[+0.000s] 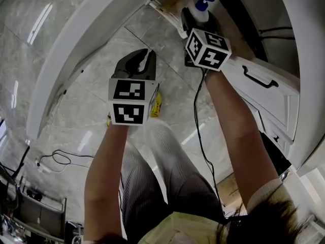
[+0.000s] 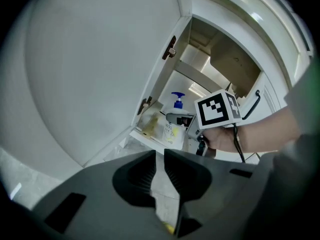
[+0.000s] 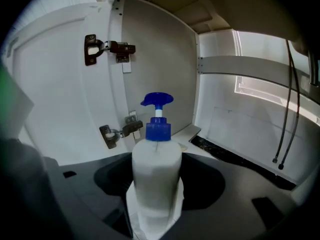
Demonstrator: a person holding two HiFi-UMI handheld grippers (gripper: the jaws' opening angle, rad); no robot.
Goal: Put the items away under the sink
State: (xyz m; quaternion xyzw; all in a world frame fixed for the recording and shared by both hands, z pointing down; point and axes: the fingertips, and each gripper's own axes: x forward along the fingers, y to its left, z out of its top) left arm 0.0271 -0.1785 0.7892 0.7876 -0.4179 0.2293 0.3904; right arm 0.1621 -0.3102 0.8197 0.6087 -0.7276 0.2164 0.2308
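At the top of the head view, my right gripper (image 1: 195, 20) reaches into the open cabinet (image 1: 76, 50) with the pump bottle (image 1: 202, 6). My left gripper (image 1: 138, 65) hangs mid-frame over the floor tiles.

In the left gripper view, at lower centre, its jaws sit almost closed on nothing. Only this view shows the bottle at the cabinet's front edge.

In the right gripper view the jaws clamp the bottle's white body at centre frame. The hinges (image 3: 107, 48) at left and the hoses (image 3: 287, 109) at right show only here.

I judge that I'm placing it. Next I should lower it upright onto the cabinet floor, then release.
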